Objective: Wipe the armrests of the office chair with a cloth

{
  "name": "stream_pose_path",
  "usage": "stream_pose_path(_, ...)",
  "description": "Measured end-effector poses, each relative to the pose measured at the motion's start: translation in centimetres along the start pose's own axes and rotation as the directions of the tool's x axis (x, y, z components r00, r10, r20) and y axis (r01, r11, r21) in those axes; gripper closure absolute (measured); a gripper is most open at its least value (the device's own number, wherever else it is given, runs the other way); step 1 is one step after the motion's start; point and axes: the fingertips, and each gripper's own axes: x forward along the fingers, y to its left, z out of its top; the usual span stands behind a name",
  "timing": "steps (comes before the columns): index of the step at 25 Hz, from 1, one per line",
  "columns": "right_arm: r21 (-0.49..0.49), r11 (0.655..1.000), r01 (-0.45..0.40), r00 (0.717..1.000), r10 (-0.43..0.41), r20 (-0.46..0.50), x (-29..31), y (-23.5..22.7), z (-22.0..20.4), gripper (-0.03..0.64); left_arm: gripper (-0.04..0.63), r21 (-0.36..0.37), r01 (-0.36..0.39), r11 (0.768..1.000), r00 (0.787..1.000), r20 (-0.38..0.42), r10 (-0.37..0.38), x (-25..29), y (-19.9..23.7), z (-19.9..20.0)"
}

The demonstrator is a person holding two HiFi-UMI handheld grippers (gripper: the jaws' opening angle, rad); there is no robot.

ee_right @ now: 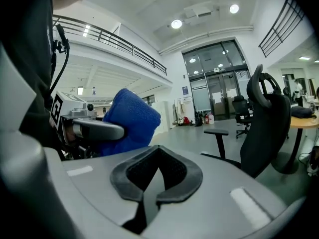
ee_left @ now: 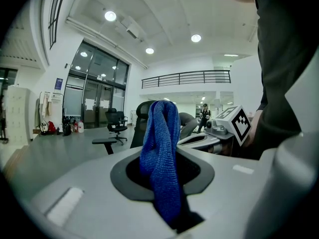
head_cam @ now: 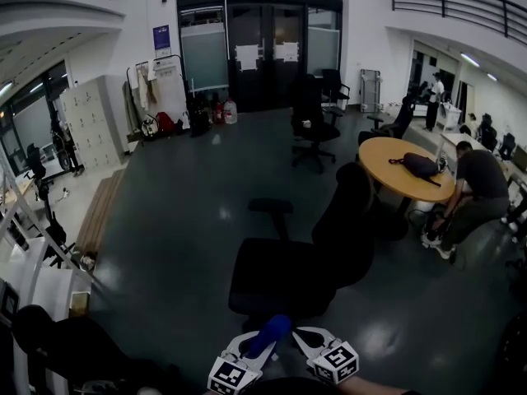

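Left claw (ee_left: 159,176) pinches a blue knitted cloth (ee_left: 160,143), clear of the black office chair's (head_cam: 296,274) armrest (head_cam: 270,206); right claw (ee_right: 152,183) is pressed together, empty.

I'm looking at an open office hall. A black high-backed swivel office chair (head_cam: 329,237) sits at centre frame on a glossy dark grey floor (head_cam: 189,196). A round wooden meeting table (head_cam: 387,159) stands at right, pale metal lockers (head_cam: 86,122) at left, dark glass double doors (head_cam: 263,56) top centre, and black mezzanine railings (head_cam: 461,6) upper right.
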Motion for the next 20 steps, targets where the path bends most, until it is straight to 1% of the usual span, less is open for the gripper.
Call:
stream_pose_path(4,0.002,1.000,-0.003,1.000,0.003,-0.003,0.0,-0.2,0.1,0.614,0.494,0.007,-0.006,1.000,1.000,0.005,0.006,0.2,0.0,0.6)
stream_pose_path(20,0.009,1.000,0.013,1.000,-0.012,-0.017,-0.4,-0.4,-0.5,0.614,0.494,0.038,0.031,0.999,0.999,-0.009,-0.030,0.5,-1.1,0.4)
